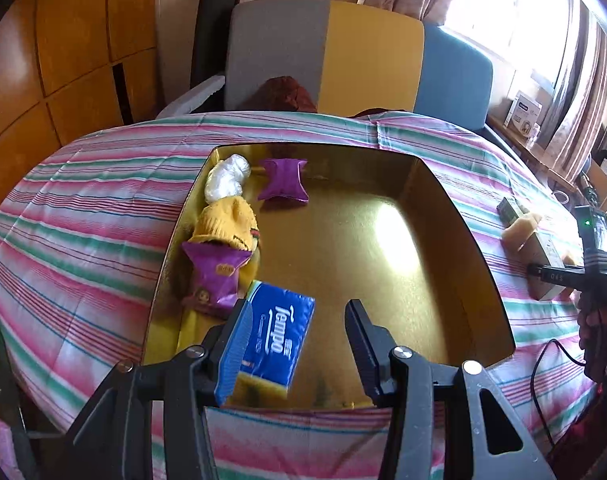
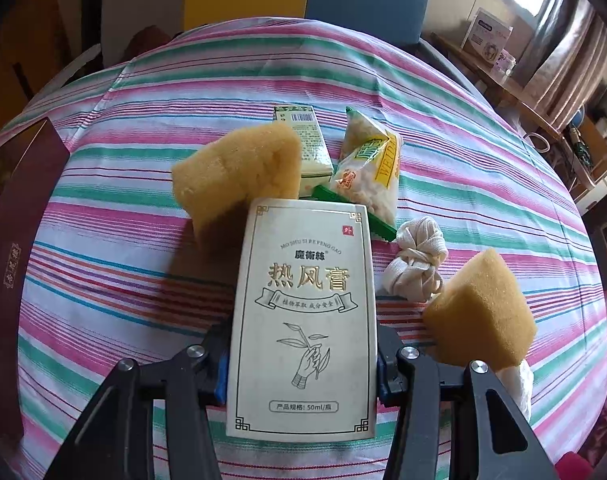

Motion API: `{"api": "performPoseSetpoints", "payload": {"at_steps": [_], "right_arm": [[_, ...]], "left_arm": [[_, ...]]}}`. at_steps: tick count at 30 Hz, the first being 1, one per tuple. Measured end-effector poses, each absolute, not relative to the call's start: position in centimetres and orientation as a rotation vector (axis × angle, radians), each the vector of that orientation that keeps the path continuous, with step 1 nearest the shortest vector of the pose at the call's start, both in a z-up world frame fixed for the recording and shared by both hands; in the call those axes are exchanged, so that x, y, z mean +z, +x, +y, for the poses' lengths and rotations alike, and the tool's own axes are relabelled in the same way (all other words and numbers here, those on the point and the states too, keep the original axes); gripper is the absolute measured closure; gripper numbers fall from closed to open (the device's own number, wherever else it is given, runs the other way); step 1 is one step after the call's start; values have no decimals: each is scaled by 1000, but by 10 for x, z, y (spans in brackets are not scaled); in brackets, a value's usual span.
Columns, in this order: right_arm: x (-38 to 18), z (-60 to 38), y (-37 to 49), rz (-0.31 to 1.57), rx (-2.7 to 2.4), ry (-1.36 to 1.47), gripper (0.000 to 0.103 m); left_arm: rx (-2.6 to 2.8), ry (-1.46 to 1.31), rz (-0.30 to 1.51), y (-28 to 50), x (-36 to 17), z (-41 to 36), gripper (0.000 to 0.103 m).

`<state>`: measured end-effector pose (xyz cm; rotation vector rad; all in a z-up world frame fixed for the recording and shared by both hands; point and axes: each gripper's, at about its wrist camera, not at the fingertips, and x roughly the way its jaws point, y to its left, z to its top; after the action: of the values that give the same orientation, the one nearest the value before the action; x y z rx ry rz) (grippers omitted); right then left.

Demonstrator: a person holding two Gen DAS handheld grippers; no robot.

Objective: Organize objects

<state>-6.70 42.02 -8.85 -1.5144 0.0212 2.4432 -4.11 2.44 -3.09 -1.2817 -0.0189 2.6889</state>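
— Where the striped cloth [image 1: 103, 184] is spread over the table, what is seen in the gold-lined box [image 1: 455, 216]?

— Along its left wall a white plastic bundle [image 1: 227, 178] is laid at the far end, a yellow knitted sock [image 1: 227, 226] nearer, and a purple packet [image 1: 217, 276] nearer still. A second purple packet [image 1: 283, 180] is set toward the far side. A blue Tempo tissue pack [image 1: 277, 340] is seen at the near left corner.

— How is the left gripper [image 1: 295, 344] held?

— Its jaws are spread above the near edge of the box. The tissue pack is seen beside the left finger, with a clear gap to the right one; whether it is touched cannot be told.

— And the right gripper [image 2: 303, 372]?

— A white carton printed with gold characters [image 2: 303, 320] is pinched between its jaws, over the cloth to the right of the box.

— What is left on the cloth there?

— Beyond the carton, a tan sponge [image 2: 235, 172], a small green-and-white box [image 2: 309, 144] and a bag of snacks [image 2: 369, 172] are clustered. A knotted white lace [image 2: 417, 264] and a second sponge [image 2: 479, 308] are found on the right.
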Motion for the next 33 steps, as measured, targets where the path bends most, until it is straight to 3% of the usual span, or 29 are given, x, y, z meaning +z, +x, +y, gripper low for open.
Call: {"api": "performPoseSetpoints", "payload": {"at_steps": [15,21,27,33], "right_arm": [[-88,362,-41,-30,2517,-1594,51],[-83,336,-29,73,2558,-1634,52],[-33,316,-25,229,2672,-1495,51],[-4,237,-51,196,2848,-1531,51]], "left_arm": [[2698,-1252,-76,-28,-25,9,54],[2701,-1265,-87,-26,-28,0,54],[2723,-1297,-126,-25,-34,-17,54],[2762,-1307,-190,-24,-35,-43,55]]}}
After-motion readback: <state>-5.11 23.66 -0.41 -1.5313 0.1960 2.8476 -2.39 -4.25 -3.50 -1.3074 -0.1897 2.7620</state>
